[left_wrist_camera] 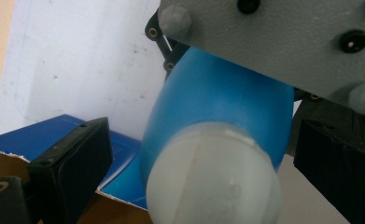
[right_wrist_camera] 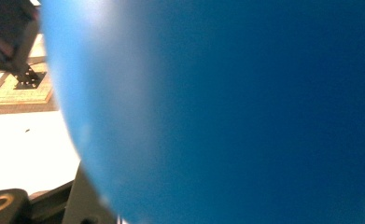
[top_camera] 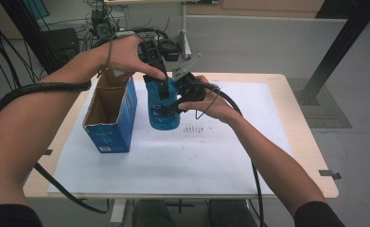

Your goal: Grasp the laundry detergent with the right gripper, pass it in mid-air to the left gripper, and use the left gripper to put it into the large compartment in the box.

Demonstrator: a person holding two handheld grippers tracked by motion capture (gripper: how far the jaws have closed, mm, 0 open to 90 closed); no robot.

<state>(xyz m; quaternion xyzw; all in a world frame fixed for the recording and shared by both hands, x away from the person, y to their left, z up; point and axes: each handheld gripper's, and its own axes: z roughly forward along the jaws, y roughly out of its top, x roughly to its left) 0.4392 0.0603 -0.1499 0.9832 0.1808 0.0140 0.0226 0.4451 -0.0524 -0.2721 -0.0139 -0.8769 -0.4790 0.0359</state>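
You're holding the blue bottle (top_camera: 163,111) upright w/ the right gripper (top_camera: 175,104), jaws clamped on its body, above the counter (top_camera: 268,94) beside the open box (top_camera: 110,113). Left gripper (top_camera: 161,85) jaws are standing wide around the white cap (left_wrist_camera: 213,177); center them before closing.

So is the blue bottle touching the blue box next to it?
Apart. In the high view the blue bottle is held by the right gripper, with a strip of white sheet showing between it and the open blue box.
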